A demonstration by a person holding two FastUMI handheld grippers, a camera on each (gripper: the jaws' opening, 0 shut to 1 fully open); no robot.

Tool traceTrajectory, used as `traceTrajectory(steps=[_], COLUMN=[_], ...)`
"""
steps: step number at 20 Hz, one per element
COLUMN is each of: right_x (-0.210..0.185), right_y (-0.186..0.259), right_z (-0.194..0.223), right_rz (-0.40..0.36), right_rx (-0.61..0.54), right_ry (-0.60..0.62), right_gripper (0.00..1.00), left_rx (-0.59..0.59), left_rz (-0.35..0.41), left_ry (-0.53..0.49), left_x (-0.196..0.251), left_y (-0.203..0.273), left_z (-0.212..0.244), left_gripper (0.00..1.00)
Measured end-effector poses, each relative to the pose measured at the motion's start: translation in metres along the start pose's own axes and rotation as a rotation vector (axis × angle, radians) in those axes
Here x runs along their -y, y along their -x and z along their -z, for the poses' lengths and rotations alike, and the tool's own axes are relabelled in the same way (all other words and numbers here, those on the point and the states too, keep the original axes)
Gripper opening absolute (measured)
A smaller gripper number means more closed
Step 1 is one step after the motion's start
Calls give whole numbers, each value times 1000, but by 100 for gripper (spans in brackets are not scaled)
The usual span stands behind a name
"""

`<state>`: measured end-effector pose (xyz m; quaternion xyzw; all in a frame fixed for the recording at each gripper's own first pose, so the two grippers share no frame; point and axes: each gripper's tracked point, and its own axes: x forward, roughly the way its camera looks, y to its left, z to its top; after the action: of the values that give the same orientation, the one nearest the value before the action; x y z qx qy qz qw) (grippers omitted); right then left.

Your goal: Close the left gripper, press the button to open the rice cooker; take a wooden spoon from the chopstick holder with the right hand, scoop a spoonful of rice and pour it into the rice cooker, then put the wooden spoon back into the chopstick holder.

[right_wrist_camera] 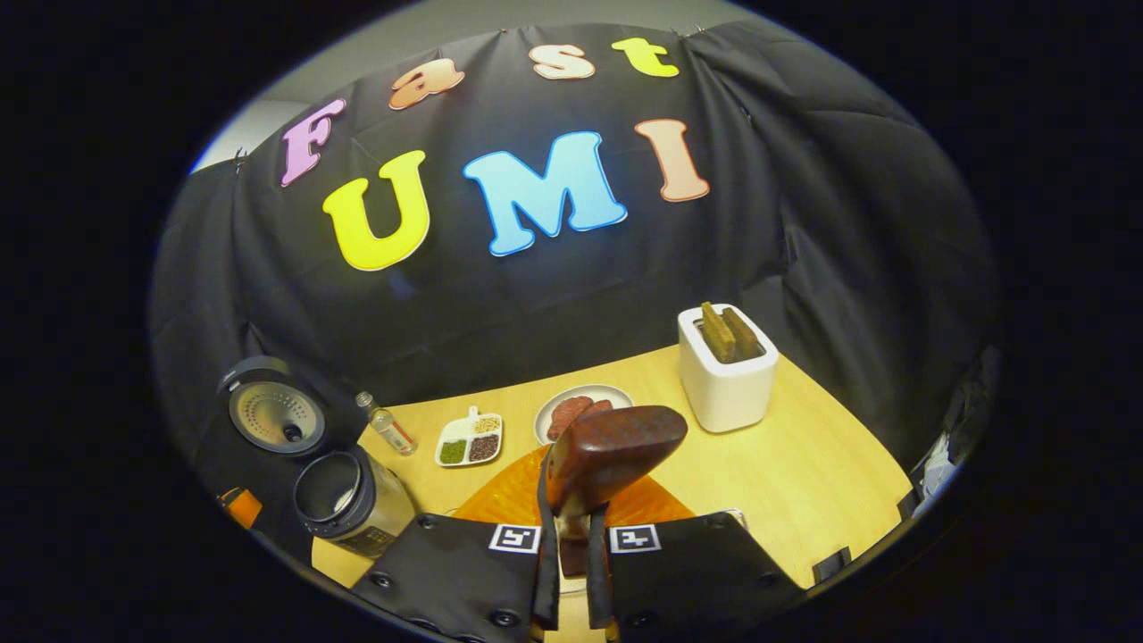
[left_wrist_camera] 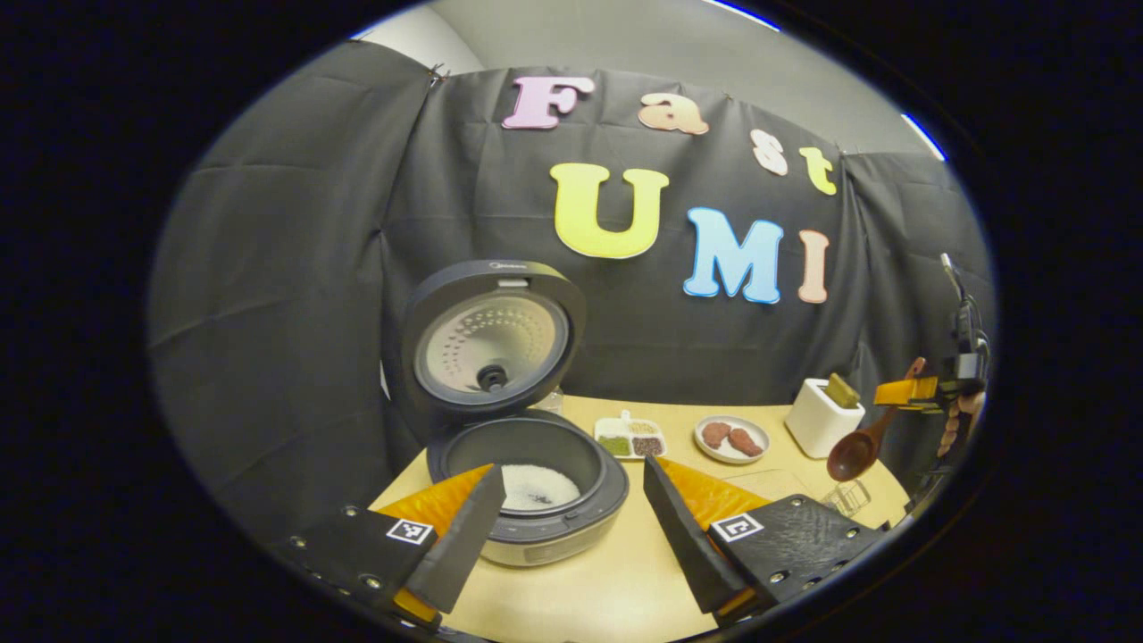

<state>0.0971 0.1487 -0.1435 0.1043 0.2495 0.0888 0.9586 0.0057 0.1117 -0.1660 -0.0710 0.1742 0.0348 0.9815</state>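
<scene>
Right gripper (right_wrist_camera: 571, 545) pinches the spoon (right_wrist_camera: 612, 455) by its handle, bowl forward; holder (left_wrist_camera: 822, 418) just beside it; left gripper (left_wrist_camera: 571, 527) gapes wide.

Glossy wooden spoon (right_wrist_camera: 612, 451) (matt table (right_wrist_camera: 804, 464))

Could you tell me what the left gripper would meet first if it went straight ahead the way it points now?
Probably the open rice cooker: the left gripper points just right of its pot, though depth is unclear.

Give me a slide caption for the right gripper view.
Right claw shut on wooden spoon, rice cooker open on the table.
</scene>
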Motion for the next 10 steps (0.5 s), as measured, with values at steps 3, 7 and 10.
traceTrajectory(steps=[3,7,10], right_x=[-20,-31,-28], right_y=[-16,-41,-59], right_z=[14,42,68], right_rz=[-24,-28,-15], right_rx=[-18,-58,-99], right_ry=[48,119,139], right_gripper=[14,14,14], left_rx=[-13,-23,-39], left_rz=[-27,-46,-44], left_ry=[2,4,-5], left_x=[-20,-37,-43], left_y=[7,14,13], left_z=[6,12,18], left_gripper=[97,97,96])
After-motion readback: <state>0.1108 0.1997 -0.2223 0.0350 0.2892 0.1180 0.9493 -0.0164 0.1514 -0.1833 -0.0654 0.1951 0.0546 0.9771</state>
